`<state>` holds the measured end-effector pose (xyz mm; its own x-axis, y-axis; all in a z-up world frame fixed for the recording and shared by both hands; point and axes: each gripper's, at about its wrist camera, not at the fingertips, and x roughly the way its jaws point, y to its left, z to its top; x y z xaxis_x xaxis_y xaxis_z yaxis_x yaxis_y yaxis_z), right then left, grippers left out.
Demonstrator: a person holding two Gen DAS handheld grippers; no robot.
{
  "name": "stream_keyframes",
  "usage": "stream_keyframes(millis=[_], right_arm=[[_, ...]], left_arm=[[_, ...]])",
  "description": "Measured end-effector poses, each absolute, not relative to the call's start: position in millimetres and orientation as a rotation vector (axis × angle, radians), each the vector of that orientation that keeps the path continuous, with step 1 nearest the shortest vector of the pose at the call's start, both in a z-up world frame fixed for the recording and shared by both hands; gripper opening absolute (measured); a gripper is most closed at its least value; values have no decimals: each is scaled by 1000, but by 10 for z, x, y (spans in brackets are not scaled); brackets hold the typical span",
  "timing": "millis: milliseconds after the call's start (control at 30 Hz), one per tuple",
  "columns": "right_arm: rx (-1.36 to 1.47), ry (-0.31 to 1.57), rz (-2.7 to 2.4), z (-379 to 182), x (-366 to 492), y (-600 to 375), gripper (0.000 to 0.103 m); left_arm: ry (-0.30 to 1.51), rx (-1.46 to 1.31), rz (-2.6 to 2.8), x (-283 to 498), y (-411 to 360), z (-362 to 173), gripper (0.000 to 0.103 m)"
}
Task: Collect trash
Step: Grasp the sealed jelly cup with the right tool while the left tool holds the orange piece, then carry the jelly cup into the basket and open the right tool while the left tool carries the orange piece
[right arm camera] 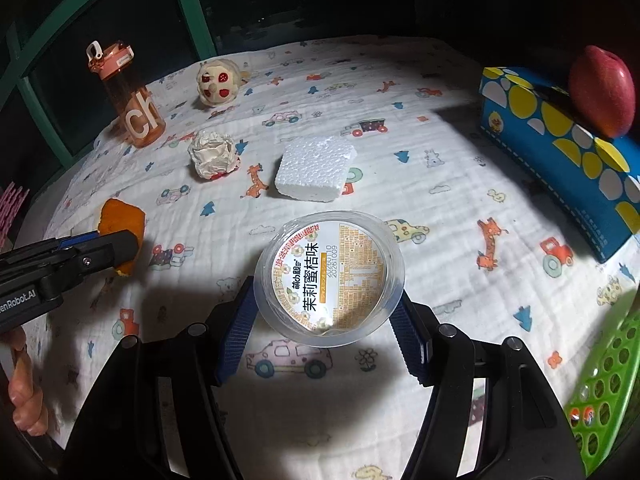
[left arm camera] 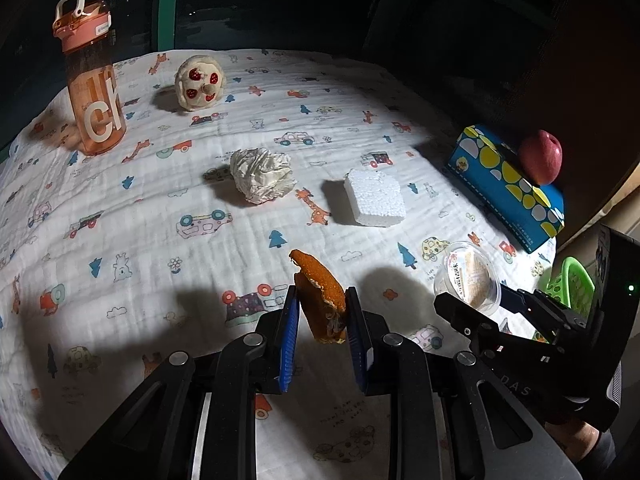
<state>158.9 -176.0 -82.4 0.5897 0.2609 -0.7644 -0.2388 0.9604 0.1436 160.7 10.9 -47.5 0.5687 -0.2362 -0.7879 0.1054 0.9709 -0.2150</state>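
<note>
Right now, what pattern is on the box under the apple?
The box is blue with yellow and white half-circles; clearest in the right wrist view.

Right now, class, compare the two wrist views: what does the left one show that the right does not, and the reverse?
Only the left wrist view shows the orange peel from the front, pinched in the left tool.

Only the right wrist view shows the printed lid of the plastic cup between the right tool's pads, and a pink mesh edge.

Both show the bottle, paper ball, foam block, apple and green basket.
</note>
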Motion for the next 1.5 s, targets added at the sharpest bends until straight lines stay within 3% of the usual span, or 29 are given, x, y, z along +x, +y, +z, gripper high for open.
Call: stream_keyframes(millis=[833,1500], right_arm=[[144,793,69,-408,559,-3022,64],[243,805,-180,-510,-34,-4152,64]], left_arm=[[902,-39,-432,1352,-1108,-141,23],[882,89,-636,1103,-2241,62,23]])
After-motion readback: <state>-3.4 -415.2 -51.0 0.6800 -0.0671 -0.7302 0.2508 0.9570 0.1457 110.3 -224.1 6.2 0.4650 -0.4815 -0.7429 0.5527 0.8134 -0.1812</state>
